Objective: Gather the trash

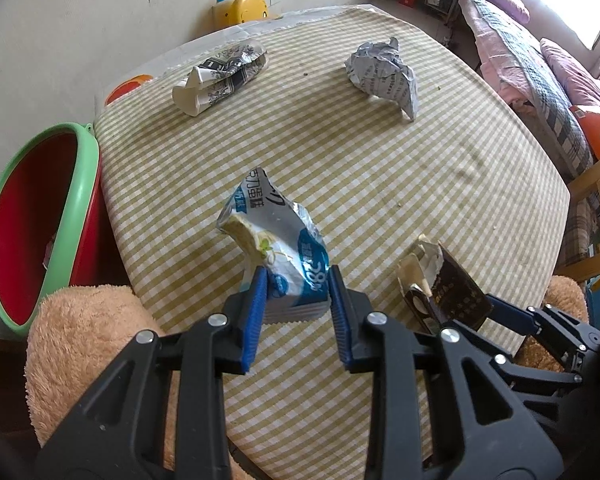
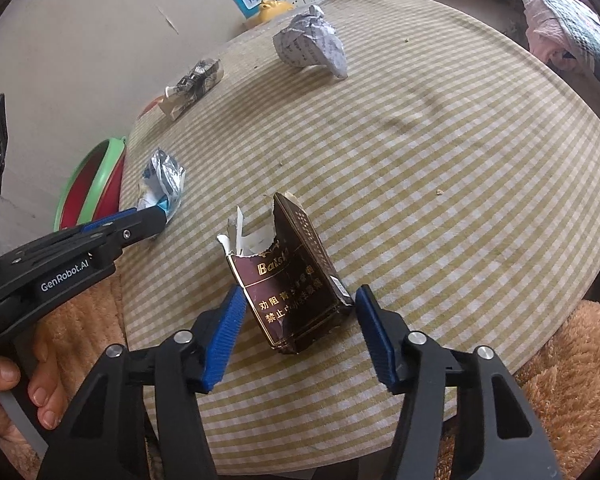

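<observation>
A crumpled blue and white snack wrapper (image 1: 276,248) lies on the checked tablecloth (image 1: 380,168); its near end sits between the pads of my left gripper (image 1: 298,280), which touch its sides. A torn dark brown cigarette pack (image 2: 296,276) lies between the pads of my right gripper (image 2: 300,300), which is open around it with gaps on both sides. The pack also shows in the left wrist view (image 1: 444,284), and the wrapper in the right wrist view (image 2: 160,184). A rolled printed paper (image 1: 220,76) and a crumpled paper ball (image 1: 384,72) lie at the far side.
A red bin with a green rim (image 1: 40,220) stands by the table's left edge. A tan plush cover (image 1: 84,344) is at the near side. A yellow toy (image 1: 244,8) sits by the wall. A bed (image 1: 540,64) is on the right.
</observation>
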The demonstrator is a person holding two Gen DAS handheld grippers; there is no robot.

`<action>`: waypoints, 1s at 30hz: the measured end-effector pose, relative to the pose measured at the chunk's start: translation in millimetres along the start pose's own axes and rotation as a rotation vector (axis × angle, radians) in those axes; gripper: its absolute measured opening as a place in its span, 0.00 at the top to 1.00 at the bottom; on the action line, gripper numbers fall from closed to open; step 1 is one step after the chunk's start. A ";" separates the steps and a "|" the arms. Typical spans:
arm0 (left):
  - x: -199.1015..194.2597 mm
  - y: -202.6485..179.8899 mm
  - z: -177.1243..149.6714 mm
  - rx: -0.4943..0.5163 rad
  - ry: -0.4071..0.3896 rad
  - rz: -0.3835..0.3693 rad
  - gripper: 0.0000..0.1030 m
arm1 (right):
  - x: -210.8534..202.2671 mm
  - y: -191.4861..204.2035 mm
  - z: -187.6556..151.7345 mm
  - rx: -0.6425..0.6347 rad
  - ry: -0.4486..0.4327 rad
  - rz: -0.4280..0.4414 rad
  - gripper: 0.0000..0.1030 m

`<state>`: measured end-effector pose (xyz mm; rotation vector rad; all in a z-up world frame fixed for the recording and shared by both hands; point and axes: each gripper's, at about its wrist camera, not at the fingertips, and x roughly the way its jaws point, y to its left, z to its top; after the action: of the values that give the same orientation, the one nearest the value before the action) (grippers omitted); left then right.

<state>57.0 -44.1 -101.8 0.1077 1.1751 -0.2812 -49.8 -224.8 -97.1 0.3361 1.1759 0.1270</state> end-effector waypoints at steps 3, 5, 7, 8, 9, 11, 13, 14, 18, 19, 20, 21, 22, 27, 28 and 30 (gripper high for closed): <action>-1.1 0.3 0.1 -0.001 -0.004 -0.001 0.72 | -0.7 -3.0 -1.0 0.013 0.005 0.008 0.76; -1.9 0.4 0.1 -0.001 -0.008 -0.003 0.72 | -1.1 -2.8 -1.0 0.008 0.002 0.006 0.76; -2.1 1.0 0.2 -0.002 -0.008 -0.006 0.72 | -0.9 -3.7 -1.3 0.006 0.002 0.003 0.76; -2.1 1.5 0.1 -0.004 -0.007 -0.008 0.72 | -0.8 -3.5 -1.2 0.008 0.002 0.005 0.76; -2.1 2.3 0.3 -0.005 -0.007 -0.008 0.72 | -1.0 -3.1 -1.1 0.011 0.001 0.007 0.74; -2.5 3.3 0.7 -0.007 -0.007 -0.008 0.72 | -1.6 -5.2 -1.3 0.025 -0.004 0.007 0.73; -4.9 3.9 1.2 -0.009 -0.013 -0.011 0.72 | -4.0 -6.3 -0.6 0.036 -0.010 0.010 0.65; -6.4 4.3 1.6 -0.010 -0.017 -0.012 0.72 | -5.8 -6.0 -0.3 0.038 -0.019 0.011 0.53; -11.8 6.5 3.2 -0.011 -0.037 -0.011 0.72 | -10.3 8.2 3.6 -0.018 -0.040 0.010 0.32; -12.3 7.3 3.6 -0.015 -0.039 -0.015 0.72 | -8.4 14.1 4.2 -0.044 -0.032 0.007 0.29; -12.3 8.4 3.8 -0.019 -0.039 -0.019 0.72 | -5.2 20.4 4.7 -0.073 -0.021 -0.007 0.28; -12.1 9.3 4.0 -0.022 -0.039 -0.023 0.72 | -1.4 26.1 4.2 -0.101 -0.009 -0.028 0.28; -12.1 10.6 4.3 -0.025 -0.039 -0.027 0.72 | 1.8 29.3 3.8 -0.119 0.002 -0.042 0.28; -17.1 18.9 5.6 -0.048 -0.060 -0.051 0.72 | 18.1 35.1 2.5 -0.144 0.062 -0.100 0.49; -18.0 21.4 5.6 -0.054 -0.067 -0.055 0.72 | 18.2 36.4 3.0 -0.146 0.060 -0.104 0.49; -17.0 28.8 5.2 -0.073 -0.072 -0.062 0.72 | 19.9 41.9 5.5 -0.151 0.059 -0.114 0.51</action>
<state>63.5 -14.9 -85.9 -0.0034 1.1174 -0.2942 -33.9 -180.9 -99.2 0.1331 1.2331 0.1261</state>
